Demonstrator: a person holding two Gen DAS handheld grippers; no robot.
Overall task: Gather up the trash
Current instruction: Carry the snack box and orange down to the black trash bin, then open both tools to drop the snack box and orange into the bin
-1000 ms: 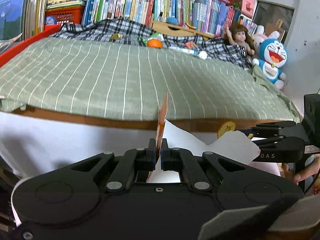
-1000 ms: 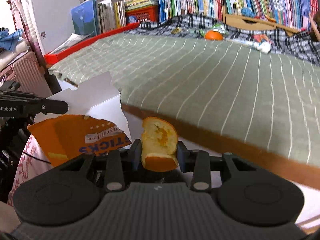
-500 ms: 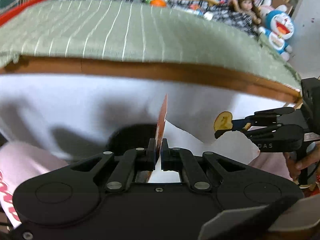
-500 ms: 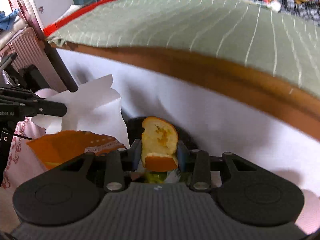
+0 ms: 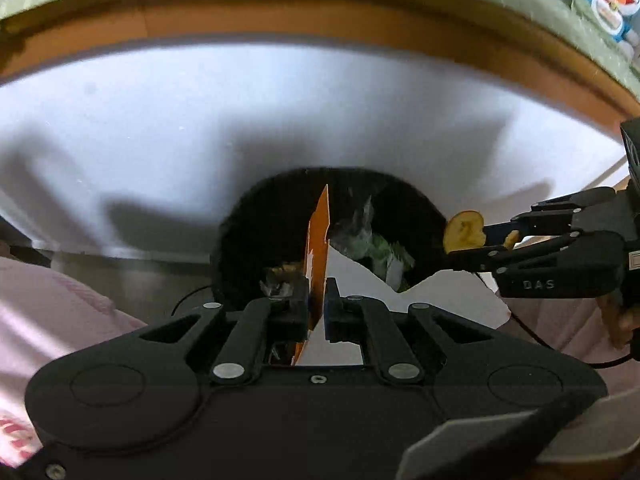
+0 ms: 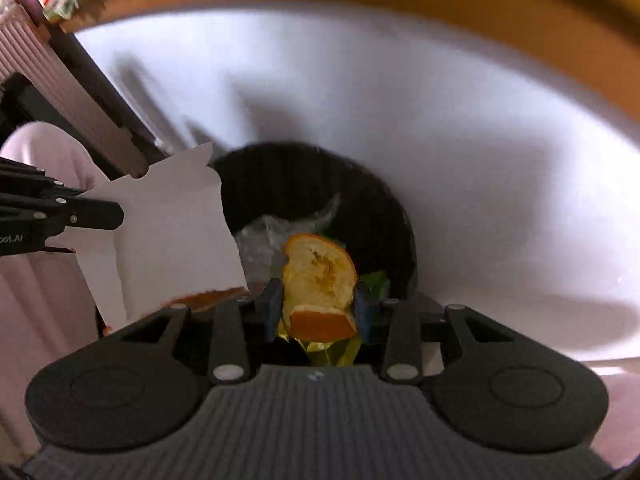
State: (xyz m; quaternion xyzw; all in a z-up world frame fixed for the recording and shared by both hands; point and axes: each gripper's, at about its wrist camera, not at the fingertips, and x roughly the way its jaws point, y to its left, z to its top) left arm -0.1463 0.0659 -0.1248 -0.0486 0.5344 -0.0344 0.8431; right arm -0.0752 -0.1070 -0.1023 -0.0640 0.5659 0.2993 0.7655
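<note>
Two grippers hang side by side over the mouth of a round black trash bin (image 5: 256,216), each carrying its load there, presumably so that a release drops it straight in. Bin stands on the floor against the white side panel (image 5: 200,128) below the wooden edge of the bed (image 5: 320,12).

Left gripper (image 5: 318,308): fingers pressed nearly together, pinching a flattened orange-and-white cardboard snack box (image 5: 318,248) by its thin edge. Box stands upright between the pads, orange face to one side, white inner flap (image 6: 168,232) spreading toward the right gripper. Its upper part sits in front of the bin opening; held on edge, likely to slip in narrow side first.

Right gripper (image 6: 318,306): fingers part-spread, clamped on the two sides of a curled piece of orange peel (image 6: 320,276). Pale pith faces the camera, orange rind shows at the lower edge. Peel juts beyond the fingertips, just above the bin's contents.

Inside the bin: crumpled clear plastic wrap (image 5: 360,236) and green scraps (image 5: 384,252), so some trash is already collected.

Neither load is released yet; both look placed for a drop.
</note>
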